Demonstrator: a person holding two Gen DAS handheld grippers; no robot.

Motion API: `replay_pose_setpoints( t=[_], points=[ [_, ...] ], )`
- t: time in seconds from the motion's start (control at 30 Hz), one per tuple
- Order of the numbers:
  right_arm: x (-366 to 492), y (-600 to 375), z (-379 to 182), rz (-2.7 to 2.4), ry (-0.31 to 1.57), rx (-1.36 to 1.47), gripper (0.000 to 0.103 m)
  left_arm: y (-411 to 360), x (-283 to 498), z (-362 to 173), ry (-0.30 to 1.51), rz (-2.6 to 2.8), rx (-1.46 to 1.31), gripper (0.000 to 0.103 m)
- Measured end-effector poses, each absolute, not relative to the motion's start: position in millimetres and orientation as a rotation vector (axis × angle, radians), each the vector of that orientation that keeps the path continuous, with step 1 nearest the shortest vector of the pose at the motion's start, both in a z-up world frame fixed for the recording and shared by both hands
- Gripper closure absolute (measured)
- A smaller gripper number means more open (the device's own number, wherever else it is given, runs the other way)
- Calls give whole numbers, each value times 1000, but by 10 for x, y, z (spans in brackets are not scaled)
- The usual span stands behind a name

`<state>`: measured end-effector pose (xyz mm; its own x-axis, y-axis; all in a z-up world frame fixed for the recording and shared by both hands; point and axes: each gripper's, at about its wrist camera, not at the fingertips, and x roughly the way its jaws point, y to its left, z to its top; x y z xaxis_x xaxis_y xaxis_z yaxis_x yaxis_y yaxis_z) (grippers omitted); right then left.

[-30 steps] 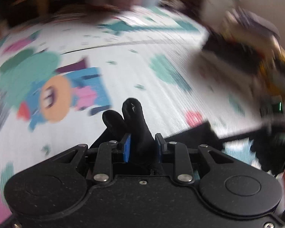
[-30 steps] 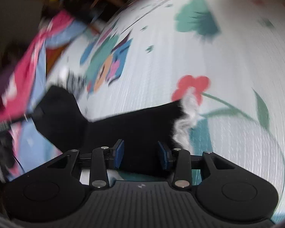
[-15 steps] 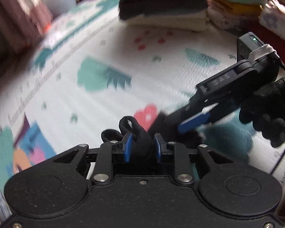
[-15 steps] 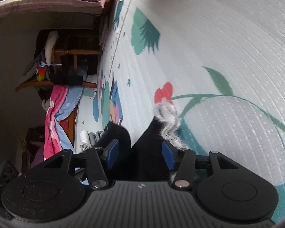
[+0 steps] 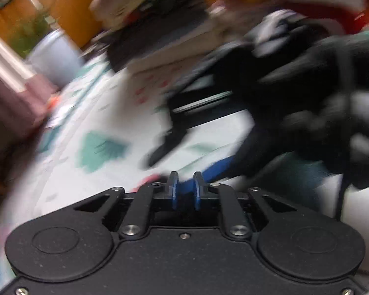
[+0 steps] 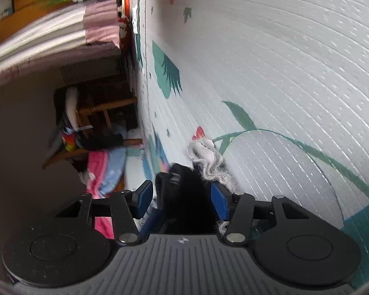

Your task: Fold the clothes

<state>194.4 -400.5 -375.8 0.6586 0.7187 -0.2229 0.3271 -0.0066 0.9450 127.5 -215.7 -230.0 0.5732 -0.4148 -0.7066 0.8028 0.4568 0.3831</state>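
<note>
Handing the black sock across

Low centre in the right view, your right gripper (image 6: pixel 182 202) stands released around the black sock (image 6: pixel 187 196); clench before pulling. The left gripper (image 5: pixel 185 189) looks nearly clenched, apparently empty; blur hides more.

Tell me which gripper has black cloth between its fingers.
The right gripper: black cloth sits between its wide-spread fingers; those of the left gripper stand nearly together, bare.

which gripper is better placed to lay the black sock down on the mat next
Right, probably. The black sock sits between the right gripper's fingers, just above the play mat. The left gripper looks empty, its fingers nearly closed.
</note>
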Motion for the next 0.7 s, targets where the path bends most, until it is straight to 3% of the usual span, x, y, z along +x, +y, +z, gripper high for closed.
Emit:
replay_pose_setpoints(
  t=[0.07,0.17,0.33,0.53,0.7],
  points=[
    [1971,-3999,-3743,394,889,1585,50,-2067,1263,-2189,595,-797,674,87],
    [2024,-3977,-3650,409,904,1499,47,-1734,1299,-1942,538,-748,521,72],
    [2138,-3970,-3506,421,906,1426,42,-1087,1956,-2006,792,-518,139,71],
    [2275,-3835,-3360,446,974,1239,39,-1323,2102,-2256,866,-713,175,72],
    [2308,-3657,-3196,450,1014,1037,36,-1333,2066,-2228,804,-819,250,72]
  ],
)
